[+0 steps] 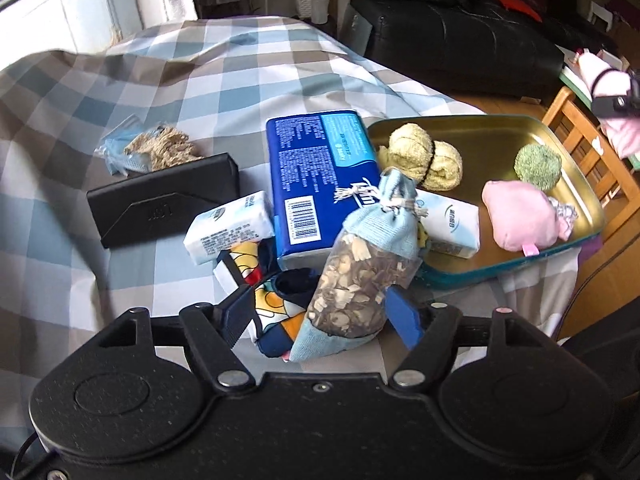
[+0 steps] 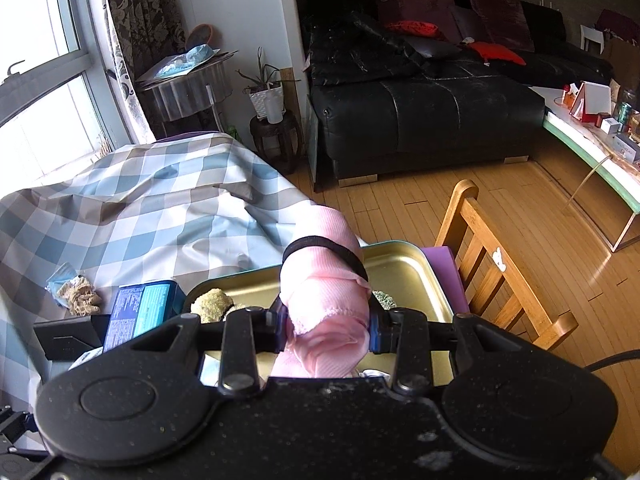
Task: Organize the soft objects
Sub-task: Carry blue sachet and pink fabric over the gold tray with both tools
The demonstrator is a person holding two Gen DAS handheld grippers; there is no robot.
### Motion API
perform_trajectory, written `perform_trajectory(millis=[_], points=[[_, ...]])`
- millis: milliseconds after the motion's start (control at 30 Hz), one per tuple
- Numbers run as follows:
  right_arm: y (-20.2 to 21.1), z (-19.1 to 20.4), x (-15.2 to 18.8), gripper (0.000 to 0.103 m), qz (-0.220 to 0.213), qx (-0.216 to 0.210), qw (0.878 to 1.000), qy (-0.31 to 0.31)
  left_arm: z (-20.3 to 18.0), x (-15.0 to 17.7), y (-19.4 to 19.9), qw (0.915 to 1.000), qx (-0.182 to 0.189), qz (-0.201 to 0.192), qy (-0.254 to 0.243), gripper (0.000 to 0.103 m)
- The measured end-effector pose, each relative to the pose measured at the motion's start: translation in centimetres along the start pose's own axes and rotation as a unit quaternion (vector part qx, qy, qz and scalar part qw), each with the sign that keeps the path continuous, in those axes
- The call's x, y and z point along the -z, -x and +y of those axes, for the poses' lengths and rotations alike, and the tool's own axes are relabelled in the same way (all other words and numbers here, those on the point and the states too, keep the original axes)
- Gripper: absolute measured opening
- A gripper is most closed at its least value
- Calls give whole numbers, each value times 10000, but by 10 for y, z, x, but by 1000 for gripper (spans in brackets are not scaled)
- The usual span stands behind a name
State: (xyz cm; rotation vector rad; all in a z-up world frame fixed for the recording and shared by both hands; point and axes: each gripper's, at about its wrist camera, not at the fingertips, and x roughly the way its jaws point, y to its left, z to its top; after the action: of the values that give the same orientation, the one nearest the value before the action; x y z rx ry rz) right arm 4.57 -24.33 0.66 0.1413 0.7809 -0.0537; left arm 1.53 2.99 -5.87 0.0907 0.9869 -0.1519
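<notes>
My left gripper (image 1: 320, 314) is open low over the checked cloth. Between its blue fingers (image 1: 404, 316) lies a light-blue sachet of wood chips (image 1: 360, 272), leaning on a colourful sock (image 1: 272, 304). The gold tin tray (image 1: 480, 132) to the right holds a yellow rolled towel (image 1: 424, 156), a green ball (image 1: 536, 166), a pink pouch (image 1: 516, 216) and a small tissue pack (image 1: 448, 220). My right gripper (image 2: 330, 330) is shut on a pink rolled cloth with a black band (image 2: 324, 280), held above the tray (image 2: 404, 264).
A big blue tissue pack (image 1: 320, 168), a small white pack (image 1: 230, 224), a black case (image 1: 160, 200) and a plastic bag of beige stuff (image 1: 152, 148) lie on the checked cloth. A wooden chair (image 2: 500, 264) stands right of the tray, a black sofa (image 2: 420, 112) beyond.
</notes>
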Motion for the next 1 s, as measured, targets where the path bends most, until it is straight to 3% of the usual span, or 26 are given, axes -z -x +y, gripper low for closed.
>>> perform_trajectory(millis=[333, 400, 500, 800, 1000], points=[[-6, 4, 0, 35, 114, 83, 9999, 89, -30, 6, -37, 9980, -252, 152, -552, 66], [-7, 4, -1, 35, 129, 96, 9998, 85, -31, 6, -45, 9977, -227, 295, -567, 45], [-7, 4, -2, 35, 132, 100, 9998, 78, -25, 7, -43, 9986, -70, 330, -411, 37], [-8, 1, -2, 35, 113, 50, 9999, -39, -5, -18, -6, 9988, 412, 269, 85, 36], [-4, -18, -5, 35, 82, -91, 9983, -562, -15, -58, 19, 9976, 693, 73, 15, 36]])
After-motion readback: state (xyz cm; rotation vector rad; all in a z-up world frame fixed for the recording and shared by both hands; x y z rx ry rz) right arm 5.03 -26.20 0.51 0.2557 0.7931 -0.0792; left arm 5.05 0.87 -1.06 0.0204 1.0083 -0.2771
